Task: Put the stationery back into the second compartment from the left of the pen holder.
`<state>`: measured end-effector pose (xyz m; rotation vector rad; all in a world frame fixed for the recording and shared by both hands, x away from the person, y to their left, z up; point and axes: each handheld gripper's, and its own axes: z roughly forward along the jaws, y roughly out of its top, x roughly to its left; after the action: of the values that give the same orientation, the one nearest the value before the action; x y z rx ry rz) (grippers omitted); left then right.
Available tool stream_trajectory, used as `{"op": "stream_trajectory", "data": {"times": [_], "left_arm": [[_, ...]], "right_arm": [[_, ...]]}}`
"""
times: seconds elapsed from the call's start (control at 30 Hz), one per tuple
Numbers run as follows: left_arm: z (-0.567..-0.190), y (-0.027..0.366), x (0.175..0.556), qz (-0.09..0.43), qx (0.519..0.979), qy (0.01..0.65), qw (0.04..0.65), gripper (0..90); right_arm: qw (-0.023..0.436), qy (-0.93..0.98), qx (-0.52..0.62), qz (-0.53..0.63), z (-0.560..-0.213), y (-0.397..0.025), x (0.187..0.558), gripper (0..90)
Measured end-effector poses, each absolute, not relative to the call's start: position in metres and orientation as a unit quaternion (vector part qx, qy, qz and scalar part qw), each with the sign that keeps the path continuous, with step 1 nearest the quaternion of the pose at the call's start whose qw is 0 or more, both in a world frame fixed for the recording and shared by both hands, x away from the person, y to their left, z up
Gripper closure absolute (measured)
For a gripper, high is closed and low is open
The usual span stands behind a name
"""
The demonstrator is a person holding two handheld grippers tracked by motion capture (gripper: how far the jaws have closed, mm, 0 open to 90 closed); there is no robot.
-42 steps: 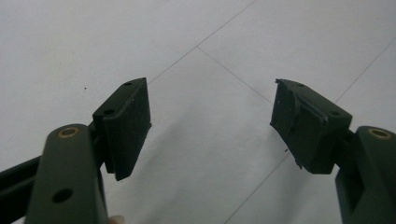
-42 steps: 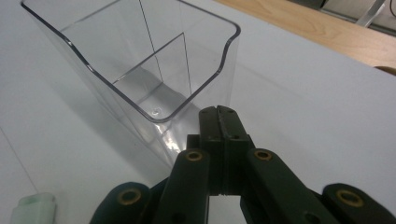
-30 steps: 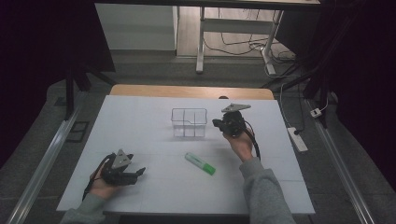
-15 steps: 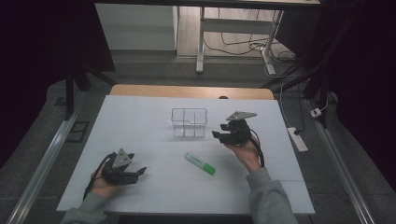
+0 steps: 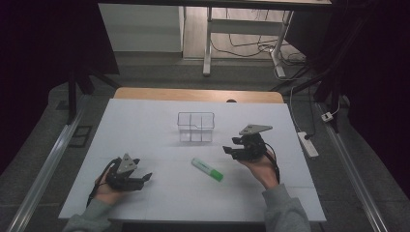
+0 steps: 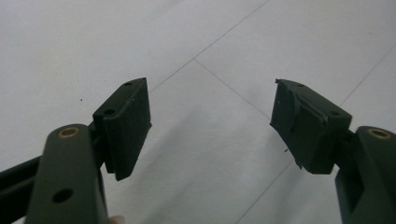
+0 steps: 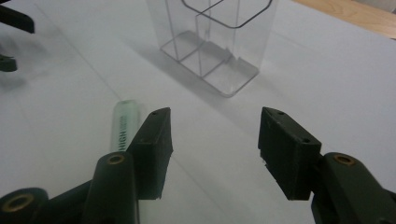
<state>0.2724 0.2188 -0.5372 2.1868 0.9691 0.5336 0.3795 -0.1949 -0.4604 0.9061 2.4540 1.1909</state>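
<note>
High view: green marker (image 5: 207,169) lies untouched on counter (image 5: 145,125), near right claw (image 5: 231,150), clear box (image 5: 195,126) beyond, open room all round | Left gripper view: left claw (image 6: 210,126) wide open, empty | Right gripper view: jaws wide, empty; marker (image 7: 124,123) beside left jaw; pickup still to do.
</note>
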Motion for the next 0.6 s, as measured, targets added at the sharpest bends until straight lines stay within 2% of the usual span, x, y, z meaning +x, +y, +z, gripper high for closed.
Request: {"op": "stream_trajectory", "data": {"times": [0.6], "left_arm": [[-0.533, 0.214, 0.274, 0.198, 0.843, 0.363, 0.346, 28.1]], "right_arm": [[0.108, 0.877, 0.264, 0.388, -0.466, -0.181, 0.342, 40.0]]}}
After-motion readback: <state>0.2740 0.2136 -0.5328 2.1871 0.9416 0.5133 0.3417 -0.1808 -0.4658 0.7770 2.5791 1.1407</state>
